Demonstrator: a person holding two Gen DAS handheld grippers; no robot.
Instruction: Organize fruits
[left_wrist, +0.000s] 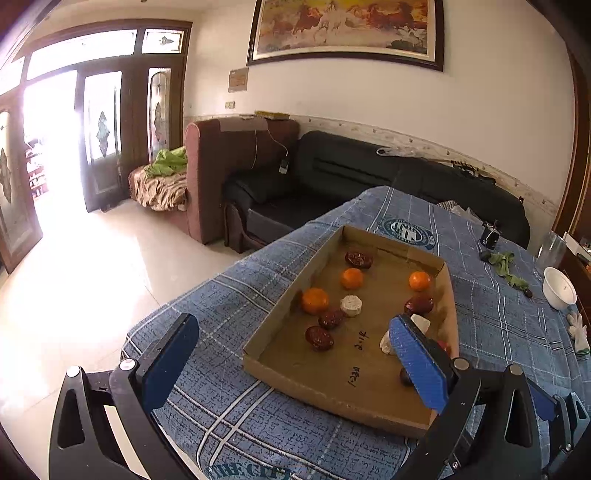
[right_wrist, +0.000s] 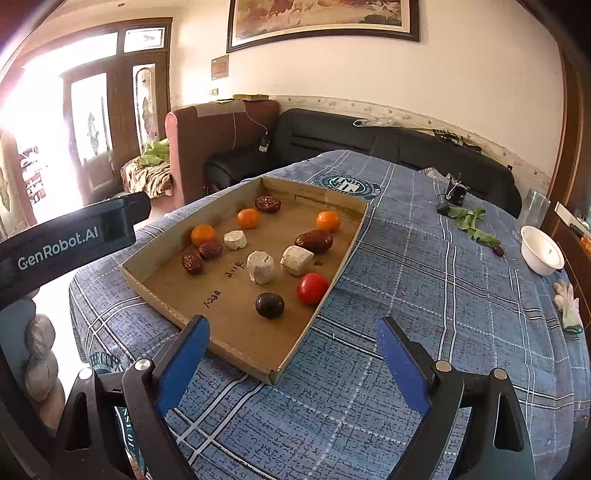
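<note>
A shallow cardboard tray (right_wrist: 162, 291) (left_wrist: 295, 384) lies on a blue plaid tablecloth. It holds three oranges (right_wrist: 248, 218), several dark red dates (right_wrist: 314, 240), three white chunks (right_wrist: 260, 266), a red tomato (right_wrist: 312, 288) and a dark round fruit (right_wrist: 269, 305). My left gripper (left_wrist: 291, 354) is open and empty above the tray's near edge; its right finger hides some fruit. My right gripper (right_wrist: 291, 354) is open and empty above the tray's near right corner. The left gripper's body (right_wrist: 74, 232) shows at the left of the right wrist view.
A white bowl (right_wrist: 541, 254) (left_wrist: 559, 287), green leaves (right_wrist: 472, 225), a loose date (right_wrist: 498, 250), a white glove (right_wrist: 569, 306), a glass jar (right_wrist: 532, 210) and a small black stand (right_wrist: 455, 194) sit at the table's right. Sofas (right_wrist: 332, 140) stand behind the table.
</note>
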